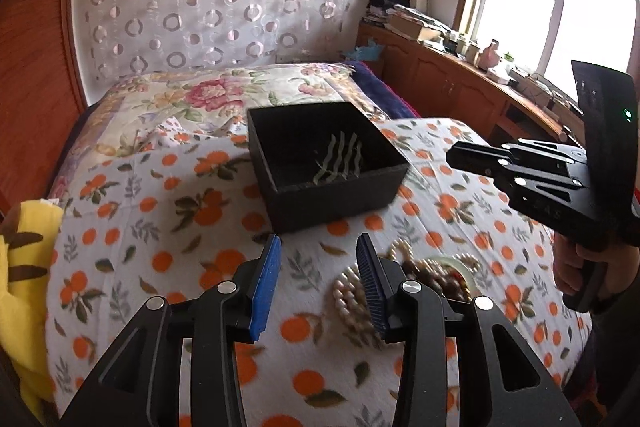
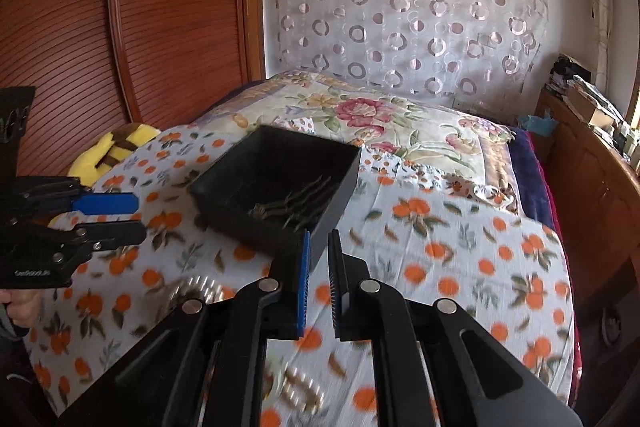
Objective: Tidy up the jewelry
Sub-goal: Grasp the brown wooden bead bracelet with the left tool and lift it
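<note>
A black square box (image 1: 328, 163) sits on the orange-print blanket (image 1: 160, 227), with wavy hair pins (image 1: 340, 159) inside. It also shows in the right wrist view (image 2: 276, 187) with the pins (image 2: 292, 203). A pile of jewelry lies near the box: a pearl strand (image 1: 352, 291), dark beads (image 1: 436, 279) and a pale bangle (image 1: 460, 265). My left gripper (image 1: 318, 247) is open and empty, just left of the pile. My right gripper (image 2: 319, 243) is empty with a narrow gap between its jaws, near the box's front corner. Blurred pearls (image 2: 200, 291) lie to its left.
A yellow plush (image 1: 24, 267) lies at the bed's left edge. A floral quilt (image 1: 208, 95) covers the far bed. A wooden cabinet (image 1: 460, 83) with clutter runs under the window at right. A wooden wardrobe (image 2: 120, 27) stands at left.
</note>
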`<state>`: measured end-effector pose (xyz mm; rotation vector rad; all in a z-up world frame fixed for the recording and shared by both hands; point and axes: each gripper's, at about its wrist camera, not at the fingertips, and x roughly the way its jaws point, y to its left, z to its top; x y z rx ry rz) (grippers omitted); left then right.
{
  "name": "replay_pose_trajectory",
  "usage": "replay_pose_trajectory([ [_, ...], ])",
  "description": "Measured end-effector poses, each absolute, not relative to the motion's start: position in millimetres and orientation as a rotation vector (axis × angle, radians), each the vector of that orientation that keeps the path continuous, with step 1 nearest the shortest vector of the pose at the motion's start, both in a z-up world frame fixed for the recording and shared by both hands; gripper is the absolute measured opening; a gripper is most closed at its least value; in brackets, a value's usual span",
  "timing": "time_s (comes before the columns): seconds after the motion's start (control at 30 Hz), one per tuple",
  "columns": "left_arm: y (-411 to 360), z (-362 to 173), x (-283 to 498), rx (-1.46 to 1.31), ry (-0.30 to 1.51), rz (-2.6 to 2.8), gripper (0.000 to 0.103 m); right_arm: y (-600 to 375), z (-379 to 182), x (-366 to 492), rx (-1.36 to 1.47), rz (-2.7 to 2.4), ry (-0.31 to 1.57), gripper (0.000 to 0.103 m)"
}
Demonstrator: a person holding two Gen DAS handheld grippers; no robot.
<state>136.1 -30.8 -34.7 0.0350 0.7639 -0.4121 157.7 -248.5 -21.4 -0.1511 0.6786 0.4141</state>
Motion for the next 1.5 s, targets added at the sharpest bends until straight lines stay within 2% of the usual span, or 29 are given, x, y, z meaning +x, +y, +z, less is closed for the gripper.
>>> replay_pose_trajectory([
  [0.3, -47.0, -46.8, 113.2, 0.046, 0.778, -0.433, 0.037, -260.6, -36.9, 99.7, -0.127, 0.408, 0.689, 0.011],
  [0.43, -54.3, -55.5, 118.7, 0.026, 0.810, -0.457, 0.037, -261.4, -47.9, 81.0, -0.120, 0.408, 0.702, 0.021],
  [0.87, -70.0, -73.7, 137.8, -0.014, 0.878, -0.481, 0.037, -268.3, -56.0, 59.2, -0.077, 0.414, 0.714, 0.021],
  [0.9, -70.7, -73.9, 138.1, -0.012, 0.878, -0.487, 0.032, -268.4, -56.1, 59.3, -0.076, 0.415, 0.714, 0.021],
  [0.93, -71.8, -74.5, 138.1, -0.011, 0.881, -0.496, 0.022, -268.5, -56.4, 59.2, -0.075, 0.414, 0.714, 0.021],
  [1.1, -72.8, -74.1, 137.7, 0.001, 0.886, -0.504, 0.021, -269.6, -59.4, 58.3, -0.070, 0.416, 0.723, 0.021],
  [1.13, -72.8, -73.4, 137.1, 0.004, 0.883, -0.502, 0.011, -269.5, -59.7, 58.8, -0.072, 0.417, 0.724, 0.021],
  [1.5, -74.8, -19.5, 103.1, 0.012, 0.727, -0.524, 0.012, -269.9, -63.6, 63.5, -0.084, 0.412, 0.740, 0.021],
])
